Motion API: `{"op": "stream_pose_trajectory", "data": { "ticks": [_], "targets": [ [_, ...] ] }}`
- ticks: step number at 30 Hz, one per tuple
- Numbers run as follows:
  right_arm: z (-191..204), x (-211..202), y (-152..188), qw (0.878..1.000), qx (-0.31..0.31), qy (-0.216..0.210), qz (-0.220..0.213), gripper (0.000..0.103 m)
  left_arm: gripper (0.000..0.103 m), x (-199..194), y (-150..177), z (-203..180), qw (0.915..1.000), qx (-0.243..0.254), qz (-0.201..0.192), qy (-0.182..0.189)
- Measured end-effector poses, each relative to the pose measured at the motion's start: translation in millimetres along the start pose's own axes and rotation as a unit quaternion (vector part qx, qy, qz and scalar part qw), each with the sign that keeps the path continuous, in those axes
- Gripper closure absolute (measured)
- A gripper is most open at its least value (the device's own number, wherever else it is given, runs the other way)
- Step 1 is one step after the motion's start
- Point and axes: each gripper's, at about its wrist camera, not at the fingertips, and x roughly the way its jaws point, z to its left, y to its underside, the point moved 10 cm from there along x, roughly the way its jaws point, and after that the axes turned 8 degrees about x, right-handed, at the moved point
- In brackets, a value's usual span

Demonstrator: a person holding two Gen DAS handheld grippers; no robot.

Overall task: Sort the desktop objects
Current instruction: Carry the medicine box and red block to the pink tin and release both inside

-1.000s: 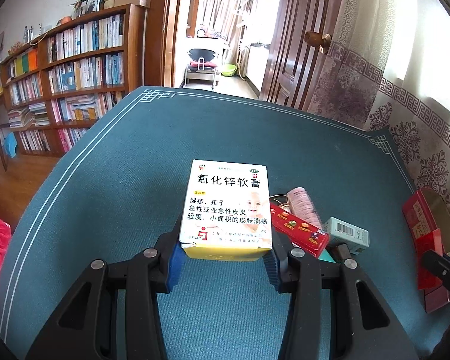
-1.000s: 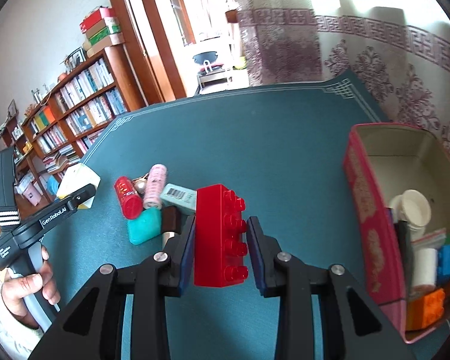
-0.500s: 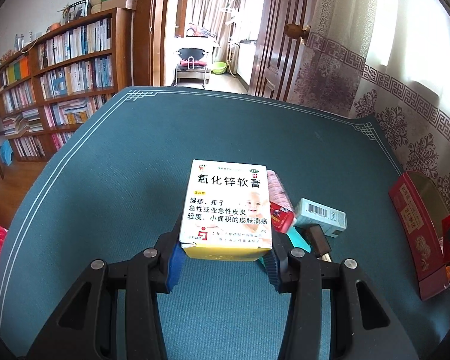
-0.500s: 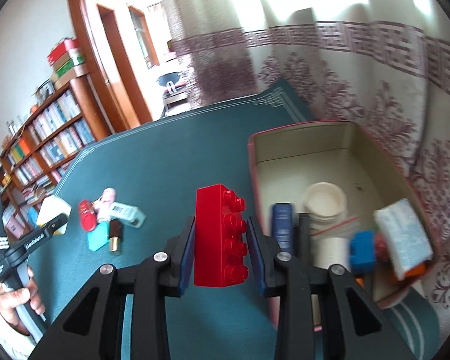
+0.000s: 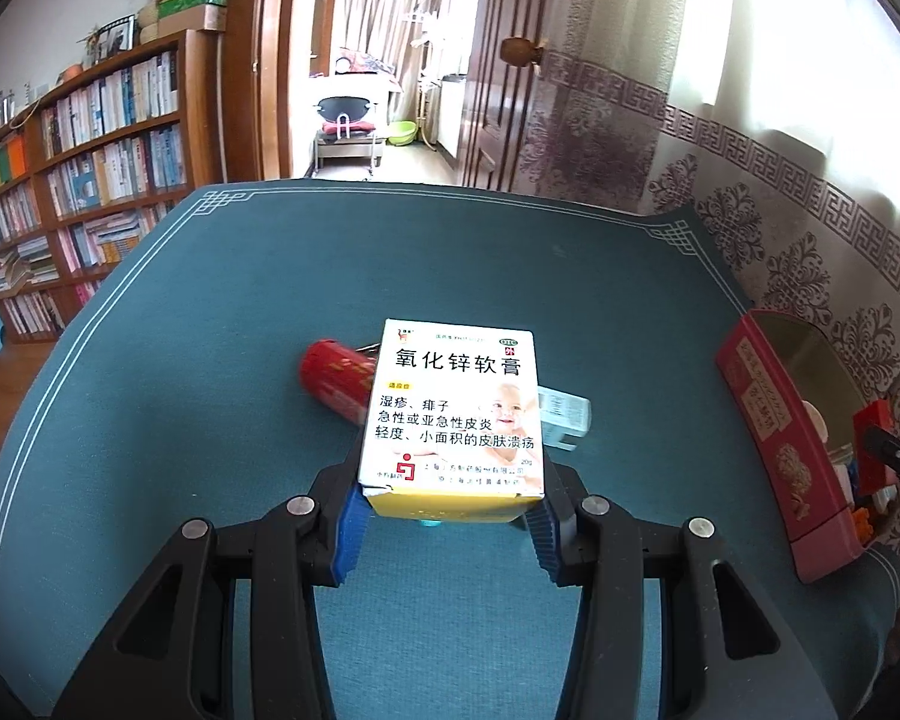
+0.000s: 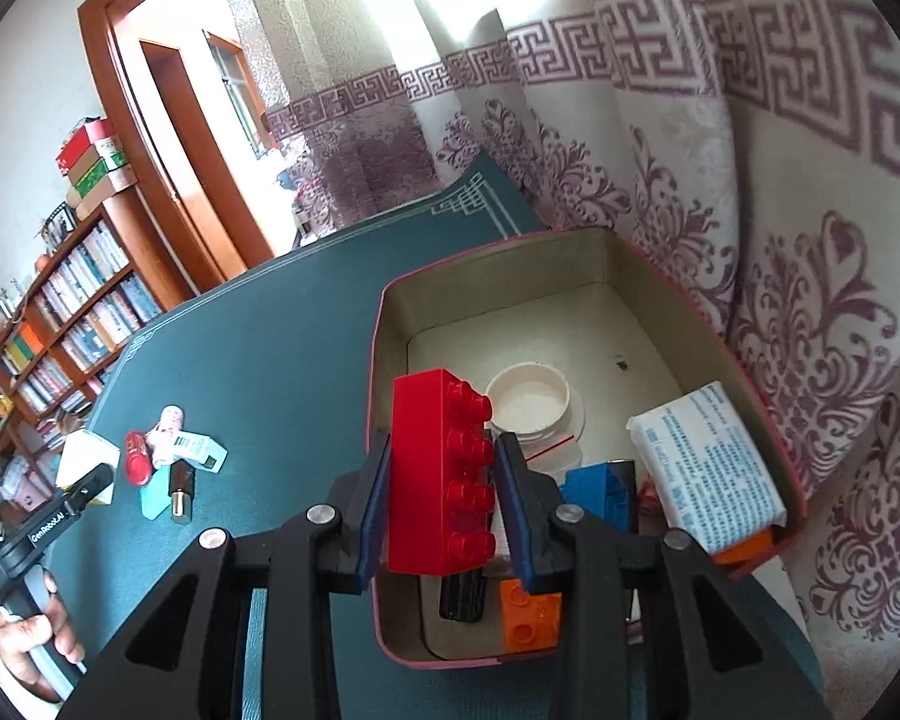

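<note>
**Two grippers carry sorted items toward the red box.**

The right gripper (image 6: 441, 501) is clamped on a red brick (image 6: 441, 474), pads on its smooth side faces so the studs face the camera; it hangs over the near corner of the box (image 6: 576, 237), a position that suits a straight drop. Inside already lie a white lid (image 6: 531, 402), a tissue pack (image 6: 705, 462), a blue brick (image 6: 594, 492) and an orange brick (image 6: 528, 618), which suggests the box is the collecting place. The left gripper (image 5: 447, 501) grips a medicine carton (image 5: 453, 414) by its lower edges, label up, above the mat (image 5: 222, 312). Unsorted items remain on the mat: a red tube (image 5: 336, 375) and a barcoded box (image 5: 564, 417), touching in one cluster, well apart from the box.
</note>
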Motion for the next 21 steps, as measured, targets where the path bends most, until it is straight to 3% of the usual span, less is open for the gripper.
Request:
{"op": "stream_pose_trajectory", "data": {
  "ticks": [3, 5, 7, 21],
  "targets": [
    [-4, 1, 1, 1.000, 0.002, -0.007, 0.004, 0.060, 0.055, -5, -4, -16, 0.9999, 0.011, -0.002, 0.006],
    [-9, 0, 1, 1.000, 0.003, -0.009, 0.002, 0.046, 0.055, -8, -8, -29, 0.9998, 0.019, -0.005, 0.011],
    [-13, -4, 0, 1.000, 0.002, -0.006, -0.006, 0.038, 0.055, -9, -11, -42, 0.9995, 0.026, -0.007, 0.017],
    [-39, -20, -10, 0.999, -0.006, 0.017, -0.038, 0.038, 0.055, -7, -41, -167, 0.9910, 0.094, -0.015, 0.094]
  ]
}}
